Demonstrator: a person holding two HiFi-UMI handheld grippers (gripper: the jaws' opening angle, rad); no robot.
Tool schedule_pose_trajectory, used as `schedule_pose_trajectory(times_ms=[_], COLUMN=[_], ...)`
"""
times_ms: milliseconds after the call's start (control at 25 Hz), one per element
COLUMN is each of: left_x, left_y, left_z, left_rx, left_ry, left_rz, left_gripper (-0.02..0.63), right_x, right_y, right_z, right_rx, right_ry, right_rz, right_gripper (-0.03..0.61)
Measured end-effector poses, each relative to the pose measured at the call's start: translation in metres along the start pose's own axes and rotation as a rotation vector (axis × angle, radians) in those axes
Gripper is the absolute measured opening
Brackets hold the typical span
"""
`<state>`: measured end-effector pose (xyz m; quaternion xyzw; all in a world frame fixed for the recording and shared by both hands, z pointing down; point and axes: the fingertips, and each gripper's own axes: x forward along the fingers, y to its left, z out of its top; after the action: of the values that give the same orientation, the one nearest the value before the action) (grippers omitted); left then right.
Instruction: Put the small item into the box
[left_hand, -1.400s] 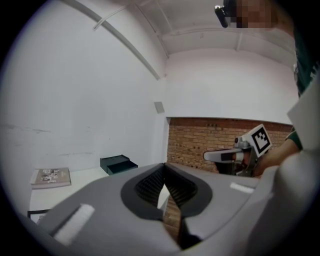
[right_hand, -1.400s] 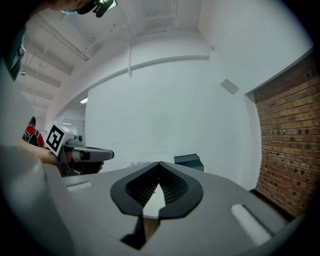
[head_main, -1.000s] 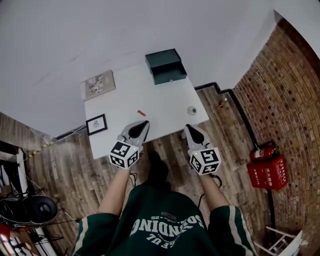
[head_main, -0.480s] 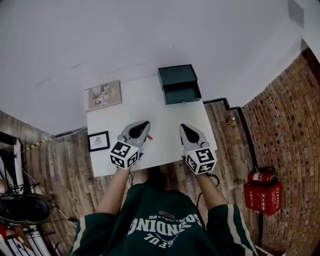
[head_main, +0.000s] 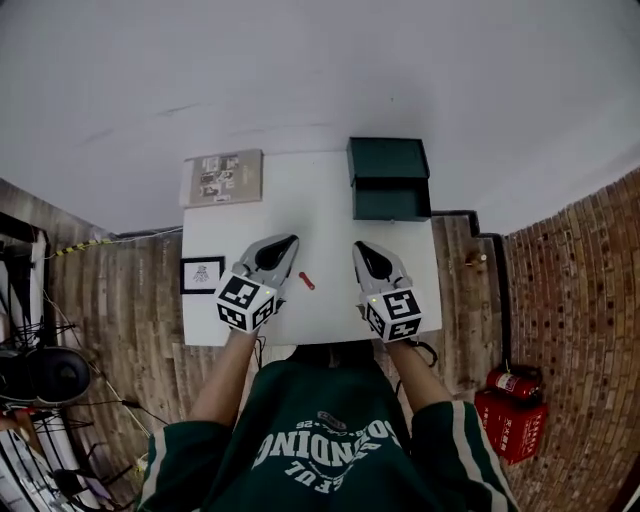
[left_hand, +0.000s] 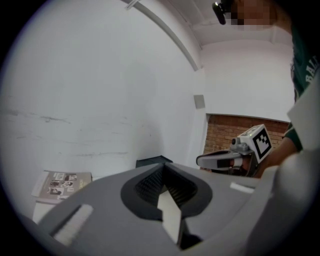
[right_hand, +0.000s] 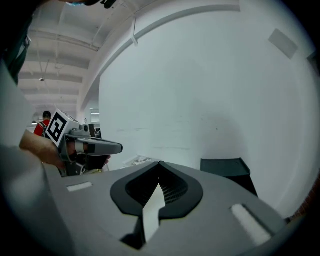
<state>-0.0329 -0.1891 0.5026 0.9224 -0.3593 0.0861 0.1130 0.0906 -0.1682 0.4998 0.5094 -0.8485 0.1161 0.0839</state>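
A small red item (head_main: 307, 281) lies on the white table (head_main: 320, 210), between my two grippers and nearer the left one. A dark green box (head_main: 388, 178) stands at the table's far right corner; it also shows as the box (left_hand: 152, 161) in the left gripper view and as the box (right_hand: 225, 167) in the right gripper view. My left gripper (head_main: 291, 241) hovers over the near part of the table, jaws shut and empty. My right gripper (head_main: 357, 247) hangs level with it, also shut and empty. Neither gripper view shows the red item.
A magazine (head_main: 225, 177) lies at the table's far left corner and a small framed picture (head_main: 202, 274) at its left edge. A brick wall (head_main: 580, 300) with a red fire extinguisher (head_main: 510, 381) is to the right. Dark equipment (head_main: 45, 375) stands on the wooden floor at the left.
The head view has swung so the table sits more centred. Both grippers now hang over the table's near part, the red item between them. Both stay shut.
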Motion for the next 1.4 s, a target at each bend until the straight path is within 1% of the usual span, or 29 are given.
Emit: schedule_pose_trajectory(times_ms=[280, 440, 560, 680, 840, 1000, 1200, 1280, 1400], left_x=[-0.003, -0.004, -0.013, -0.023, -0.034, -0.047, -0.061, -0.064, -0.068], left_y=[0.024, 0.032, 0.039, 0.041, 0.045, 0.047, 0.050, 0.050, 0.049], left_z=[0.001, -0.003, -0.011, -0.018, -0.033, -0.051, -0.064, -0.066, -0.070], left_rx=[-0.043, -0.077, -0.100, -0.118, -0.131, -0.167, -0.202, -0.210, -0.218], left_ry=[-0.003, -0.011, -0.005, -0.001, 0.021, 0.037, 0.045, 0.047, 0.052], left_rz=[0.156, 0.217, 0.263, 0.302, 0.326, 0.354, 0.378, 0.382, 0.384], left_gripper=[0.052, 0.052, 0.052, 0.052, 0.052, 0.052, 0.052, 0.052, 0.052], right_x=[0.040, 0.058, 0.067, 0.071, 0.079, 0.081, 0.081, 0.078, 0.074], right_y=[0.006, 0.011, 0.024, 0.037, 0.050, 0.061, 0.076, 0.083, 0.090], right_z=[-0.006, -0.014, -0.029, -0.052, -0.086, -0.119, -0.160, -0.176, -0.199], right_rx=[-0.056, -0.112, -0.121, -0.126, -0.134, -0.134, -0.140, -0.160, -0.197], right_ry=[0.059, 0.106, 0.147, 0.197, 0.265, 0.331, 0.447, 0.497, 0.554], right_rz=[0.170, 0.243, 0.299, 0.352, 0.379, 0.407, 0.433, 0.444, 0.457], right_gripper=[0.002, 0.002, 0.003, 0.002, 0.002, 0.004, 0.086, 0.106, 0.107])
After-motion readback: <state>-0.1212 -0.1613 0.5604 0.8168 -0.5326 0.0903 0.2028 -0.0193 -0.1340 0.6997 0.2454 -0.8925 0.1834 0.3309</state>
